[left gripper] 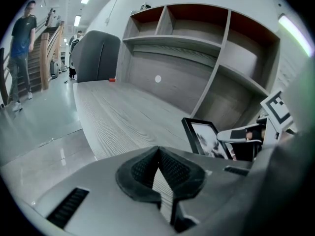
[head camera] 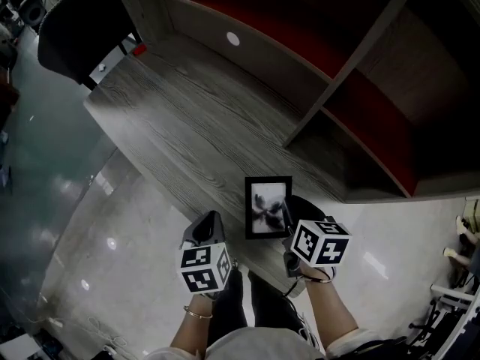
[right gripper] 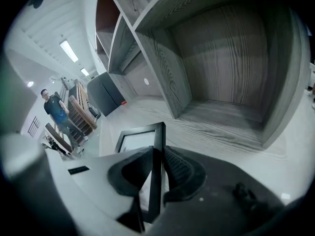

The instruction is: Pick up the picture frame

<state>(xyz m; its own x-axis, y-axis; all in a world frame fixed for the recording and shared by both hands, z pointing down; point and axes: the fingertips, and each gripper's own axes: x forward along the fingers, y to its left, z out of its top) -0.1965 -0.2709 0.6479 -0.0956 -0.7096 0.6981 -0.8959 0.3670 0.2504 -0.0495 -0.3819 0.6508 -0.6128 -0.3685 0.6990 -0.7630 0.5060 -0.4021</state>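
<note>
A black picture frame (head camera: 268, 207) with a dark, blurry print lies near the front edge of the grey wooden desk (head camera: 187, 118). My right gripper (head camera: 289, 217) is shut on the frame's right border. In the right gripper view that black border (right gripper: 156, 146) runs straight between the two pads of my right gripper (right gripper: 157, 151). My left gripper (head camera: 209, 220) hovers at the desk's front edge, left of the frame and apart from it. In the left gripper view my left gripper (left gripper: 158, 151) has its tips together and holds nothing. The frame (left gripper: 205, 137) shows to its right.
A wooden shelf unit with red backing (head camera: 375, 103) stands at the back right, its upright divider (head camera: 341, 73) coming down onto the desk. A dark rounded case (head camera: 79, 28) and a small red object (head camera: 139, 49) sit at the desk's far left end. A person (left gripper: 20, 48) stands by stairs.
</note>
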